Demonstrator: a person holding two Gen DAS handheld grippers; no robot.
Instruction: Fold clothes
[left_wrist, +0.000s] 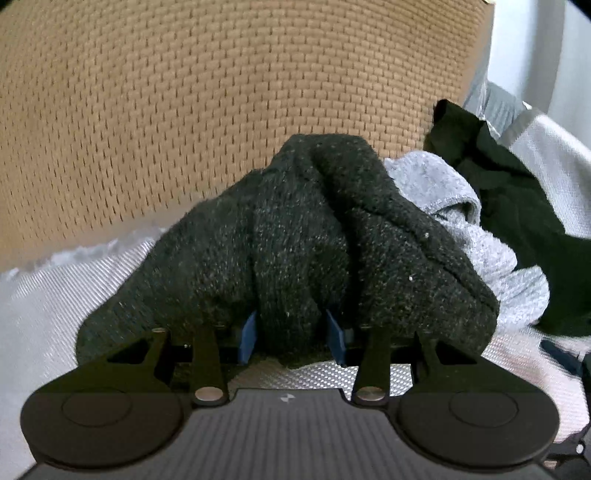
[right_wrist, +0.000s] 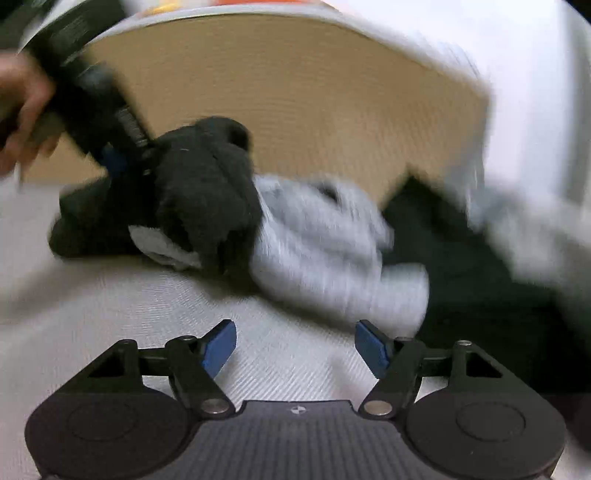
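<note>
The left hand-held gripper (left_wrist: 291, 332) has a fold of the dark charcoal knitted garment (left_wrist: 295, 229) bunched between its blue pads (left_wrist: 248, 338). The knit fills the gap and drapes over both fingers, though whether the pads actually press on it cannot be told. The garment mounds up straight ahead of that hand-held gripper, on a white woven cloth surface (left_wrist: 48, 314). Behind it rises a tan woven basket-weave panel (left_wrist: 221, 92).

Just to the right of the charcoal knit lies a crumpled light grey fleecy garment (left_wrist: 476, 236), touching it. Further right again sits a black smooth-fabric garment (left_wrist: 517, 206), partly tucked behind the grey one.

Over to the right wrist view, which is blurred. The right hand-held gripper (right_wrist: 295, 349) stands spread wide, blue pads (right_wrist: 221, 347) well apart, nothing between them, above bare white cloth. Ahead and to its left, the person's hand (right_wrist: 22, 110) grips the left tool, nose buried in the charcoal knit. The grey garment lies directly ahead, the black one off to the right.
</note>
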